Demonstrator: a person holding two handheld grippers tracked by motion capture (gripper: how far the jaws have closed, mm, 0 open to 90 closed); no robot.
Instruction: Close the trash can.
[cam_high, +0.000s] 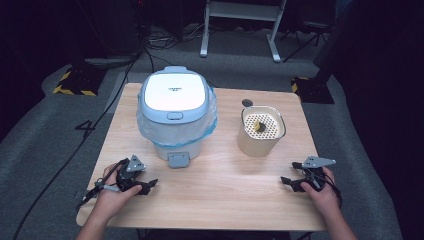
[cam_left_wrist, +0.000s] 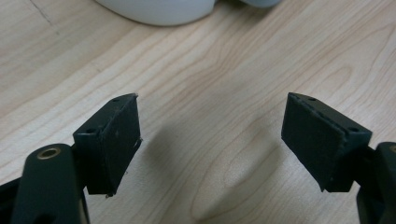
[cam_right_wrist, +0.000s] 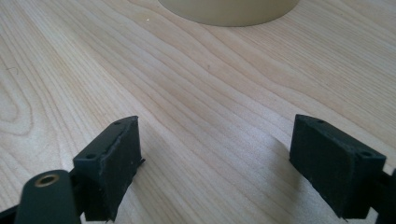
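While both hand-held grippers rest low on the counter (cam_high: 215, 200), nothing is held, and the work looks set to begin on the bin (cam_high: 176, 112), a white-lidded pail lined with a clear bag, or on the cup (cam_high: 261, 131) beside it. My guess at the main risk: the bin is bulky and its bag loose, so a jaw catching the plastic could drag or tip the bin toward the cup, which stands just right of it. The cup, cream with a perforated top, is light-looking and could topple if nudged at the rim.

Seen from the bin, the left hand-held gripper (cam_high: 145, 186) lies in front and slightly left, apart from its base, jaws spread over bare wood. The right hand-held gripper (cam_high: 289, 182) lies front-right of the bin, before the cup and apart from it, jaws likewise spread and empty.
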